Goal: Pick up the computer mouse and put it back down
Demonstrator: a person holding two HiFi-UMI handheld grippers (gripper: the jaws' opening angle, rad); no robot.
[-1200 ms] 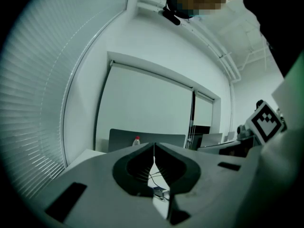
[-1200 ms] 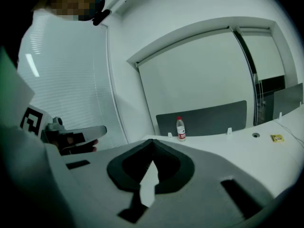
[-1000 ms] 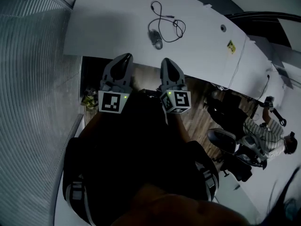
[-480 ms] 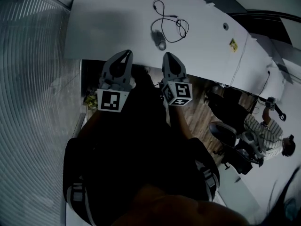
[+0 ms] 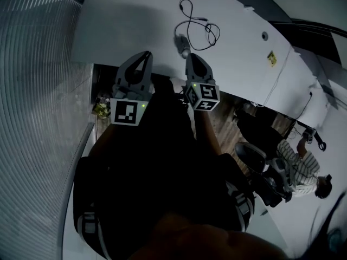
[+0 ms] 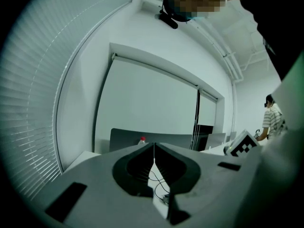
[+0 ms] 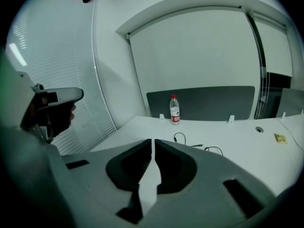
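Observation:
A dark computer mouse (image 5: 182,45) lies on the white table (image 5: 124,26), and its black cable (image 5: 196,25) loops away behind it. My right gripper (image 5: 191,57) is shut and holds nothing; its tips are at the table's near edge, just short of the mouse. My left gripper (image 5: 145,54) is also shut and holds nothing, level with the right one and to the left of the mouse. In the left gripper view the jaws (image 6: 153,144) meet, with the cable (image 6: 159,180) in the slit below them. In the right gripper view the shut jaws (image 7: 153,140) hide the mouse; only the cable (image 7: 190,143) shows.
A water bottle (image 7: 175,109) with a red cap stands at the table's far side before a grey screen (image 7: 209,101). A round cable hole (image 5: 264,36) and a yellow sticker (image 5: 272,58) are on the table's right part. Window blinds (image 5: 38,91) run along the left. A seated person (image 5: 297,164) and chairs are at the lower right.
Both grippers have moved forward to the table's near edge. The right one has come down close to the mouse. Both jaws have stayed shut.

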